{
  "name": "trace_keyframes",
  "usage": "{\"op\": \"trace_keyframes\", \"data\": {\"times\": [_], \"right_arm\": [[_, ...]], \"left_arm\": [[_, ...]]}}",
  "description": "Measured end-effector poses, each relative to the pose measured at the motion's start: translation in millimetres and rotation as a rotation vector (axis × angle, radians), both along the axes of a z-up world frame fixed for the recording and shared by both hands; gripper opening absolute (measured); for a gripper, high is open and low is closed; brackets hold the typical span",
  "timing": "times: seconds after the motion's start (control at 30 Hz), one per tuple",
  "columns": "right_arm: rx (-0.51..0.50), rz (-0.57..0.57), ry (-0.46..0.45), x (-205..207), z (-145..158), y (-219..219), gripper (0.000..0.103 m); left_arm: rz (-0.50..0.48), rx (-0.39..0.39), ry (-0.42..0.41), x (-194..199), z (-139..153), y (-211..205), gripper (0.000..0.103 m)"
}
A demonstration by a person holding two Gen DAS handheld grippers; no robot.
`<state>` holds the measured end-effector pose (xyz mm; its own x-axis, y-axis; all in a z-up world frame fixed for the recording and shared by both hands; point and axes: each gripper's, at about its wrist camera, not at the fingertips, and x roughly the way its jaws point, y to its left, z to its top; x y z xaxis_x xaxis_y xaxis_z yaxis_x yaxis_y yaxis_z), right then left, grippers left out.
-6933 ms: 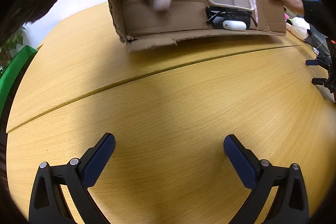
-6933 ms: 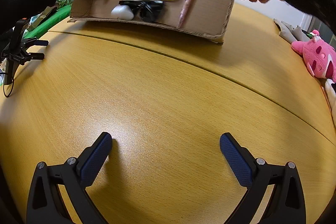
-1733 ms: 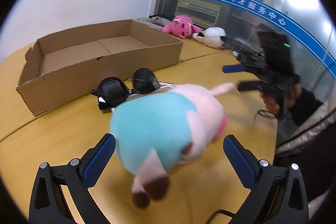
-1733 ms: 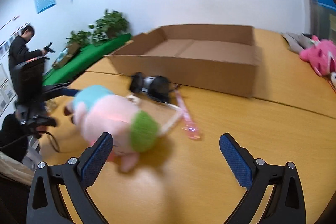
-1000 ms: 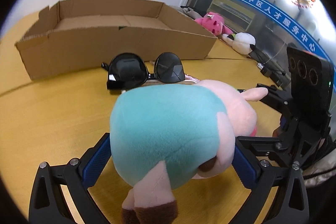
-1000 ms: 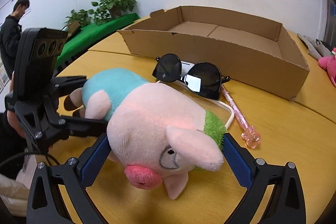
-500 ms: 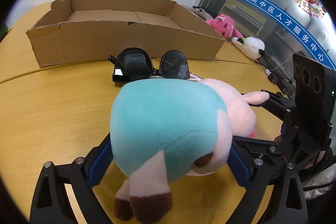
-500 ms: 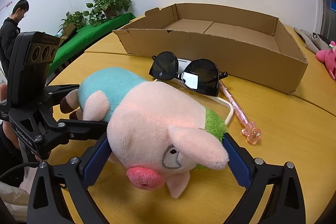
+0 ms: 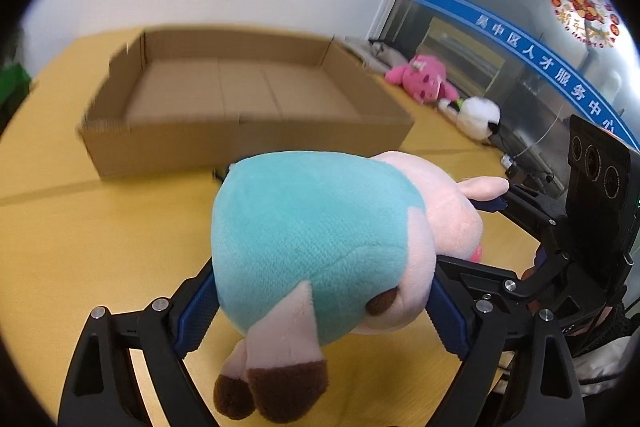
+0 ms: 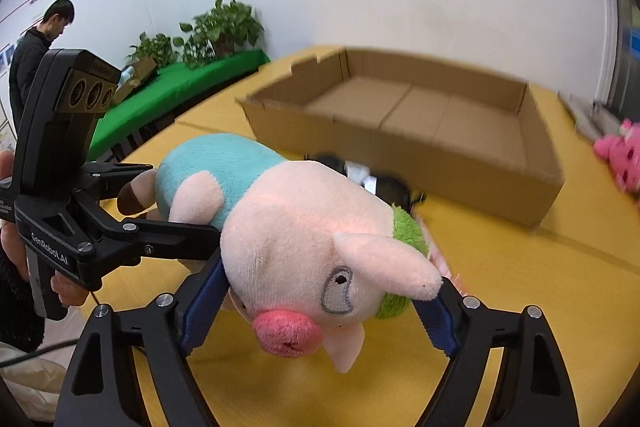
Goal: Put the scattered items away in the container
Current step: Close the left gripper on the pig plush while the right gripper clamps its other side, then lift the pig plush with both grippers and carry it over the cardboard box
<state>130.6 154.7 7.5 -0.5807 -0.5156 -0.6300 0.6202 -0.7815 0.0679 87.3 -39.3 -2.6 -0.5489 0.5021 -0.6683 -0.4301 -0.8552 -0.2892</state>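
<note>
Two grippers share one load: we have the pink plush pig in its turquoise shirt (image 9: 320, 239) clamped at both ends and lifted clear of the yellow wooden table (image 9: 80, 227). Starting at nine o'clock in the left wrist view, our black left gripper with blue pads (image 9: 320, 301) squeezes the pig's turquoise rump, its jaws closing on the soft body, with the brown-tipped feet dangling toward six o'clock. At twelve o'clock beyond the pig sits the shallow open brown cardboard box (image 9: 248, 99), resting on the table with only bare cardboard visible inside. At three o'clock our black right gripper (image 9: 520, 227) reaches in from the side to the pig's head end. Out at two o'clock a bright pink plush toy (image 9: 420, 83) and a white plush toy (image 9: 476, 117) lie at the table's far edge. In the right wrist view, the right gripper's jaws are likewise closing on the pig's pink head, and dark sunglasses (image 10: 384, 187), blurred, lie on the table between the pig and the box.
</note>
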Motion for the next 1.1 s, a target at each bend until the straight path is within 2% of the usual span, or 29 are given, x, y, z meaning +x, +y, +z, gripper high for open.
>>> {"op": "trace_keyframes", "data": {"times": [0.4, 0.5, 0.67, 0.87, 0.97, 1.1], "right_arm": [[0.016, 0.041, 0.310, -32, 133, -15, 0.088], [0.008, 0.048, 0.376, -50, 171, -24, 0.088], [0.005, 0.048, 0.432, -92, 218, -40, 0.087], [0.006, 0.058, 0.398, -171, 248, -58, 0.086], [0.011, 0.048, 0.362, -212, 244, -68, 0.086], [0.000, 0.040, 0.290, -274, 222, -78, 0.086]], "left_arm": [[0.023, -0.051, 0.311, -34, 136, -6, 0.091], [0.030, -0.063, 0.370, -52, 170, -10, 0.091], [0.027, -0.098, 0.410, -101, 212, -15, 0.091], [0.034, -0.112, 0.402, -167, 230, -19, 0.091], [0.038, -0.140, 0.367, -209, 224, -16, 0.091], [0.047, -0.165, 0.307, -260, 196, -16, 0.091]]}}
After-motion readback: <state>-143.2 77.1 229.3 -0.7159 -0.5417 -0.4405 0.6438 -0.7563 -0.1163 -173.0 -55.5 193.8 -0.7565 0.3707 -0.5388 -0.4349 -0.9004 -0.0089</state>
